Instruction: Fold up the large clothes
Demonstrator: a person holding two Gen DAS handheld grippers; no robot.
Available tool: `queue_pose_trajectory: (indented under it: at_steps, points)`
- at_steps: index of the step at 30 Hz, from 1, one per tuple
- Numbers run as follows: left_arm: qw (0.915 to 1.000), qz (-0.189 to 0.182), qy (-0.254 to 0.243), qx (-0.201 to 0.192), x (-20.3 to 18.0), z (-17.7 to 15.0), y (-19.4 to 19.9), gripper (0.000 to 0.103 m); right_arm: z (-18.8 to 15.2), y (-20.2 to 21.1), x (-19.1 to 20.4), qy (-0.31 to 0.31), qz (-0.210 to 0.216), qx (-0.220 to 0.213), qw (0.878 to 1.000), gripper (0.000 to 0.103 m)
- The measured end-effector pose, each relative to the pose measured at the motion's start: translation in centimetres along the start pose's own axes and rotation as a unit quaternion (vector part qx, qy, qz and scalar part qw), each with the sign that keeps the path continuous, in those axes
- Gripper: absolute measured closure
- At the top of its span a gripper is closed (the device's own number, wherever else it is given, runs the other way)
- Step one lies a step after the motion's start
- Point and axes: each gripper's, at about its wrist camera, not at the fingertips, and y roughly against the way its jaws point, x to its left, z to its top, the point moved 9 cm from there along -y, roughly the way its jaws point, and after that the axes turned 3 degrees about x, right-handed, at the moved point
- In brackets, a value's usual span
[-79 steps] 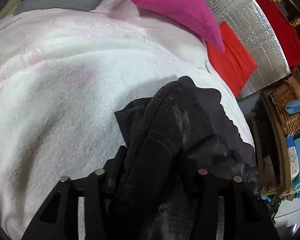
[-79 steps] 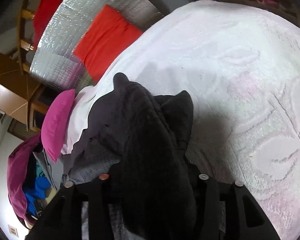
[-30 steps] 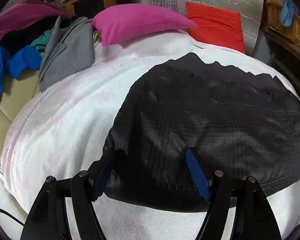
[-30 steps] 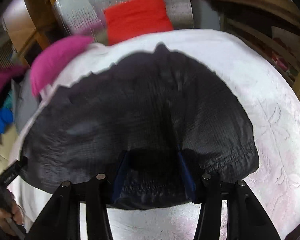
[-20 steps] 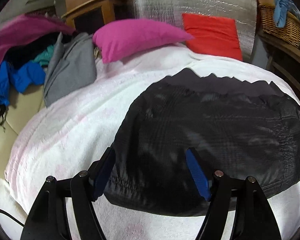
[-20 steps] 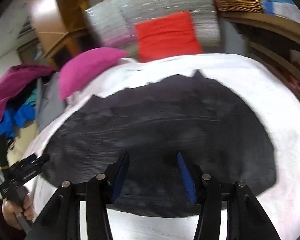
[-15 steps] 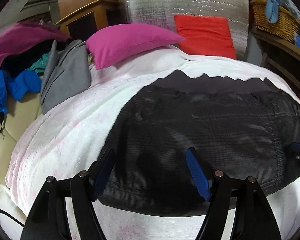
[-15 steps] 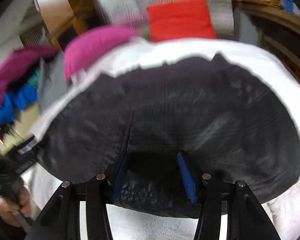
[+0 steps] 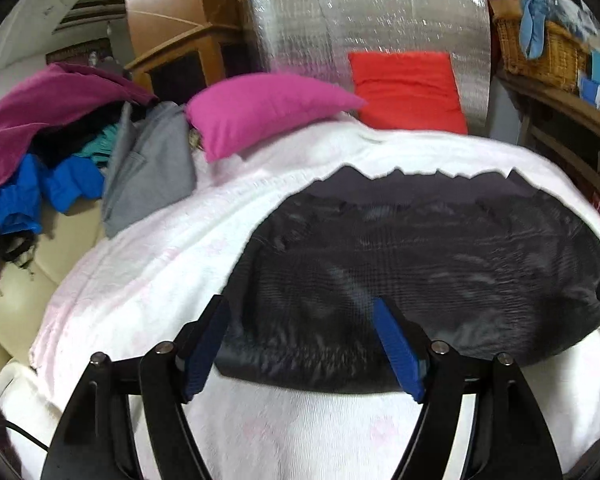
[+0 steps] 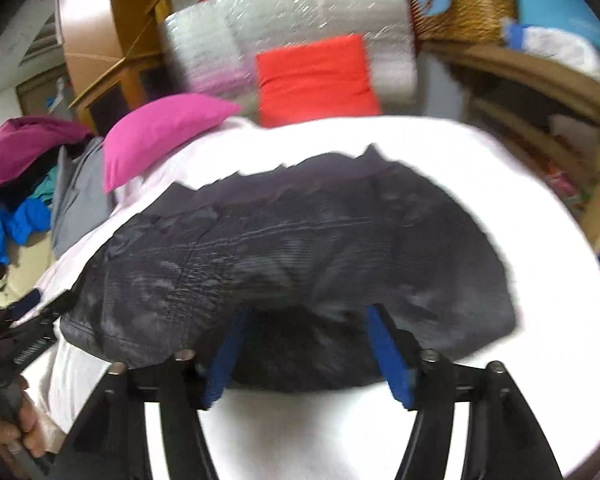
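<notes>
Black, finely checked woven cloth makes up the one large dark garment (image 9: 420, 256), which lies spread flat in a broad rounded shape on the fluffy white bed cover with faint pink flower patterns (image 9: 148, 280), its far edge showing a jagged, plainer grey band. The left gripper (image 9: 300, 344) hangs over the garment's near left corner, its two blue-padded fingers (image 9: 398, 354) apart and widening, not pressing the fabric. The right gripper (image 10: 304, 354) hovers at the near hem with its two blue fingers (image 10: 388, 356) also spreading, the cloth lying slack between them. Two cushions sit at the head of the bed: one smooth magenta pillow (image 9: 268, 110) and one flat red-orange square cushion (image 9: 406, 90) leaning on a crinkled silver foil panel (image 9: 364, 28). A woven wicker basket (image 9: 540, 50) stands on a wooden shelf.
</notes>
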Motion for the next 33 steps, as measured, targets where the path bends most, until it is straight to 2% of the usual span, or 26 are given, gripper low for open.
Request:
queue_pose_trajectory:
  at_steps: [3,8,12,18,21,26,33]
  points:
    - [0.9997,0.002,0.014,-0.020,0.8,0.5,4.0,0.019,-0.7,3.9,-0.9,-0.014,-0.015,-0.017,1.000,0.029]
    - [0.9977,0.000,0.031,-0.061,2.1,1.4,11.1,0.013,-1.0,9.9,-0.7,0.001,-0.041,-0.046,0.998,0.027]
    - [0.9943,0.002,0.047,-0.096,3.4,1.3,17.2,0.009,-1.0,15.0,0.6,-0.003,-0.042,-0.075,0.996,0.026]
    - [0.9877,0.035,0.045,-0.146,5.2,0.1,25.6,0.007,-2.0,22.3,3.7,0.002,-0.019,-0.110,0.994,0.024]
    - [0.9841,0.030,0.054,-0.167,6.1,-0.6,29.1,0.003,-3.0,24.9,5.2,0.006,-0.011,-0.121,0.993,0.019]
    - [0.9792,0.030,0.062,-0.191,6.9,-1.0,32.6,0.001,-4.0,28.8,6.5,0.013,-0.002,-0.148,0.989,0.017]
    - [0.9768,0.022,0.068,-0.202,7.3,-1.1,34.9,0.001,-4.3,31.2,7.3,0.018,-0.002,-0.166,0.986,0.016]
